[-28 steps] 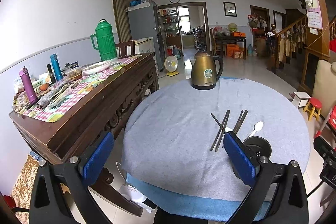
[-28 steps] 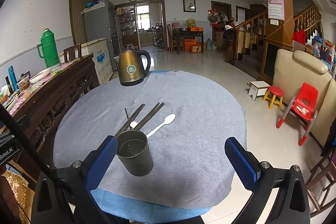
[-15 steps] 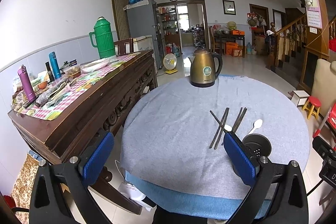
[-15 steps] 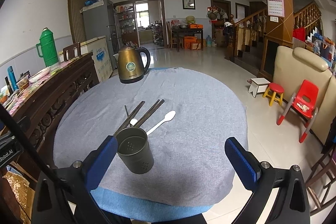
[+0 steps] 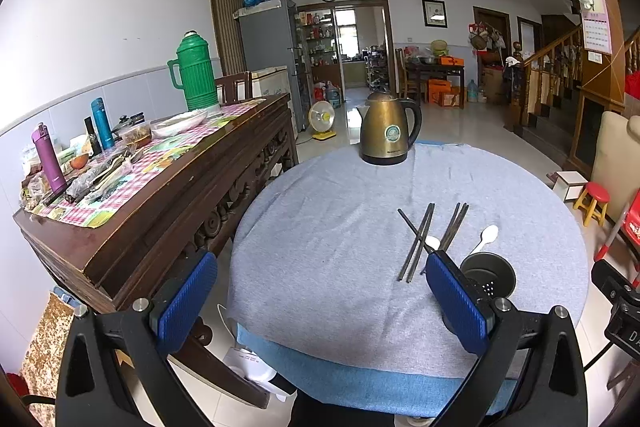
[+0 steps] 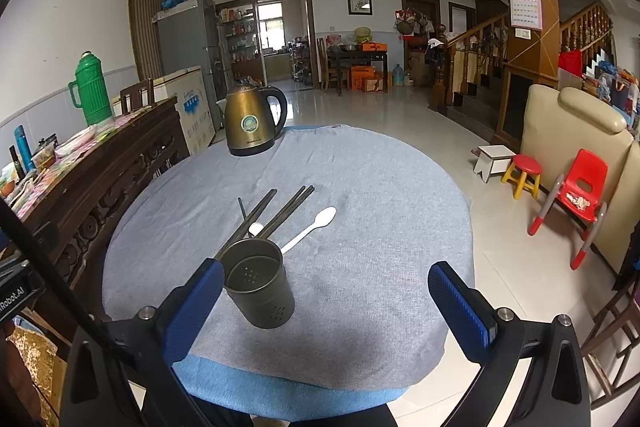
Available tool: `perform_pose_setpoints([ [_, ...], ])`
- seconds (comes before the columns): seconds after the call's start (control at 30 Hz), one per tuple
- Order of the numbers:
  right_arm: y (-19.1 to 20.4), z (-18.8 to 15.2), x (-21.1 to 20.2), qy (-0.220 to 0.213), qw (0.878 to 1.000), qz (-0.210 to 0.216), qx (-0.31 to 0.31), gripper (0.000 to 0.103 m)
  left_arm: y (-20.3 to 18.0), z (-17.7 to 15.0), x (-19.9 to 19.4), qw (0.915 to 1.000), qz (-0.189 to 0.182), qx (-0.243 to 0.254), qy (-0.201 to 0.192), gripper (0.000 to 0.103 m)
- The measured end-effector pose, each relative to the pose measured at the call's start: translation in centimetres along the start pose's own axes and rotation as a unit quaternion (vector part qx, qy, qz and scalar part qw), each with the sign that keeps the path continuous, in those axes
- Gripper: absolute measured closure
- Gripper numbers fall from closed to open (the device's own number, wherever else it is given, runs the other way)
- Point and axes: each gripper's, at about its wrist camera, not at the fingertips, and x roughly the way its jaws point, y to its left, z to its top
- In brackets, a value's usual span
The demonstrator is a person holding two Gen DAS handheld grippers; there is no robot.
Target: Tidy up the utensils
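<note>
**Risk: tipping the light holder**

Both wide open, holding nothing: left gripper [image 5: 320,299], right gripper [image 6: 326,305], level above near table edge. Just ahead, dark perforated metal cup [image 6: 258,287], upright, easily knocked over. Beyond, dark chopsticks [image 6: 276,213] crossed over white plastic spoon [image 6: 314,227]; easily rolling.

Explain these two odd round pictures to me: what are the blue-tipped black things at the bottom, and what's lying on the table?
No robot here: a person holds a pair of tongs in each hand, each with a wide-angle camera looking along its fingers. One picture comes from the left tongs, the other from the right tongs. Both are open and hold nothing.

On the grey tablecloth stands a dark metal utensil cup, empty inside. Just beyond it lie dark chopsticks and two white spoons, one long, one half hidden under the chopsticks. A brass-coloured kettle stands at the far edge.
</note>
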Motion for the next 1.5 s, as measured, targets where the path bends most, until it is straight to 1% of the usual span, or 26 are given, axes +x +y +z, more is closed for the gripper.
perform_pose_setpoints([
  [0.93,0.6,-0.5,0.3,0.003,1.000,0.002,-0.001,0.000,-0.5,-0.2,-0.1,1.0000,-0.001,-0.001,0.001,0.000],
  [1.2,0.6,-0.1,0.9,0.008,1.000,0.001,-0.002,0.000,0.0,-0.3,0.4,0.9999,-0.005,-0.004,0.009,0.000],
  [1.5,0.3,0.5,2.1,0.017,1.000,-0.004,-0.002,0.000,-0.2,-0.5,2.1,0.9996,-0.009,-0.005,0.027,0.000],
])
